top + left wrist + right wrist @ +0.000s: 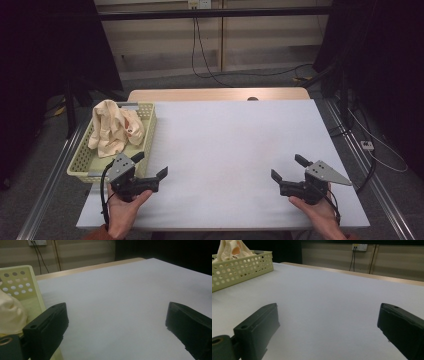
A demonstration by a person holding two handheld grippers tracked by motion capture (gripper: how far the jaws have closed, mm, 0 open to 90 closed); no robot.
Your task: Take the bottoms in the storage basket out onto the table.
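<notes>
White sheeting covers the table, bare in the middle as if kept free for spreading out work. At its left edge a pale green perforated plastic basket holds a crumpled cream cloth, just beside the left gripper. Both it and the right gripper hover low with jaws wide and holding nothing, probably poised to begin.

White-topped rectangular bench with a pale wooden far edge. At its left edge stands a pale green perforated plastic basket holding a crumpled cream-coloured cloth that rises above the rim. Left black tongs, held in the person's left hand, sit near left, just beside the basket's near end, jaws apart and empty. Right black tongs, in the right hand, sit near right, jaws apart, well clear of the basket.
</notes>
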